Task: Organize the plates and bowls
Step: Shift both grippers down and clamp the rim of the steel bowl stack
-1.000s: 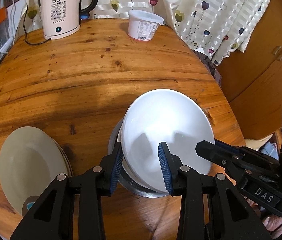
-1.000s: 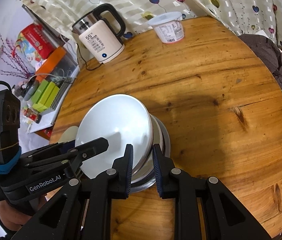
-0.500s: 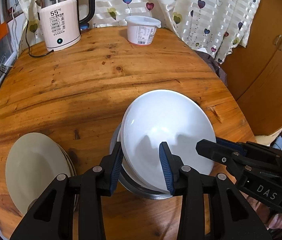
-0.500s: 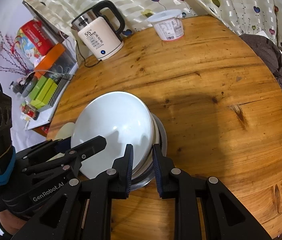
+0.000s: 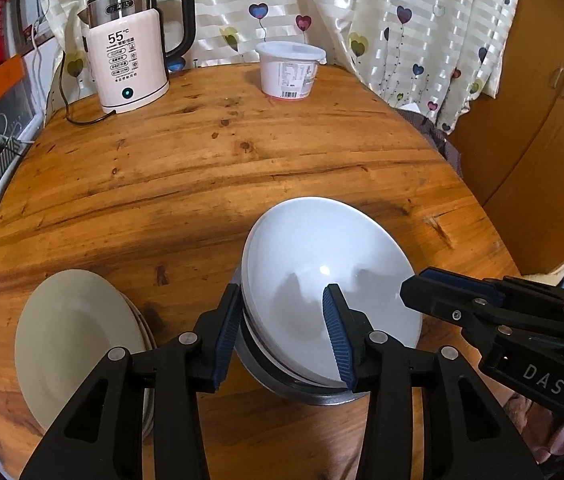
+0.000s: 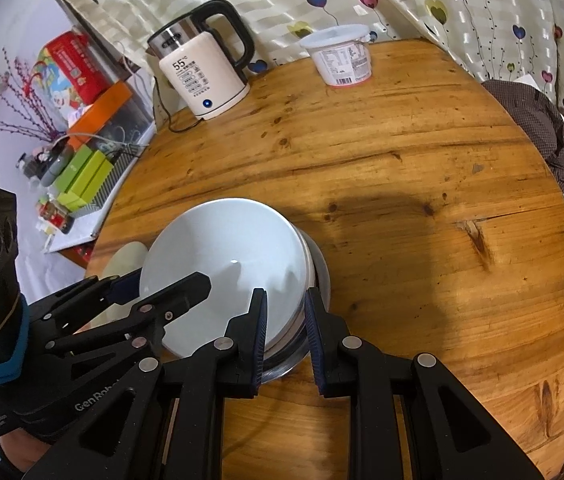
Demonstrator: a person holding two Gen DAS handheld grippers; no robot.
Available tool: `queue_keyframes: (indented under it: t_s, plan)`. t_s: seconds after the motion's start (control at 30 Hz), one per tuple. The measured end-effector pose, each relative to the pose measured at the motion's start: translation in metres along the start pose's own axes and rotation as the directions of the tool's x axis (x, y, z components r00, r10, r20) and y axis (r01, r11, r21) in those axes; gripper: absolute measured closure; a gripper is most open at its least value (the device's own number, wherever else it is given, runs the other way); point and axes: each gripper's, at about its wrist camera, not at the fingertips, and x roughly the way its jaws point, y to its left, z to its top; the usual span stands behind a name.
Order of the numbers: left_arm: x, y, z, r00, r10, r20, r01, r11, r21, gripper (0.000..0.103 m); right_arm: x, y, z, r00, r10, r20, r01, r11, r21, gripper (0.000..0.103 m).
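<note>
White bowl (image 5: pixel 322 272) stacked on metal bowl (image 5: pixel 322 394), cream plates (image 5: pixel 70 340) beside

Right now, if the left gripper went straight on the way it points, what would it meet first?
The left gripper, its jaws opening, straddles the near rim of the white bowl stacked in the metal bowl. It would likely meet the white bowl's rim first.

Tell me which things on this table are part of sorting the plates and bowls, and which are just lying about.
Part of the job:
white bowl
metal bowl under it
cream plates

Just lying about:
electric kettle
plastic tub
</note>
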Motion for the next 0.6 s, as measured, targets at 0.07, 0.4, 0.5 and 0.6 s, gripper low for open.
queue_keyframes:
  t_s: [0.07,0.4,0.5,0.6]
  plan:
    - [-0.001,0.004,-0.001,1.0,-0.023,0.012,0.023,1.0,-0.021,0.06,0.0,0.001,0.0,1.0,-0.002,0.001,0.002,1.0,-0.004,0.083]
    - [-0.014,0.022,-0.002,0.991,-0.076,0.108,0.086,0.992,-0.09,0.06,0.004,-0.006,-0.002,1.0,-0.001,0.0,0.001,1.0,0.005,0.083]
    - [-0.013,0.024,-0.001,0.989,-0.087,0.118,0.098,0.991,-0.089,0.072,0.004,-0.005,-0.002,1.0,-0.002,0.005,0.002,1.0,-0.005,0.085]
    - [-0.012,0.024,-0.002,0.988,-0.093,0.122,0.103,0.991,-0.082,0.081,0.005,-0.003,-0.002,1.0,-0.009,0.007,0.009,1.0,-0.021,0.087]
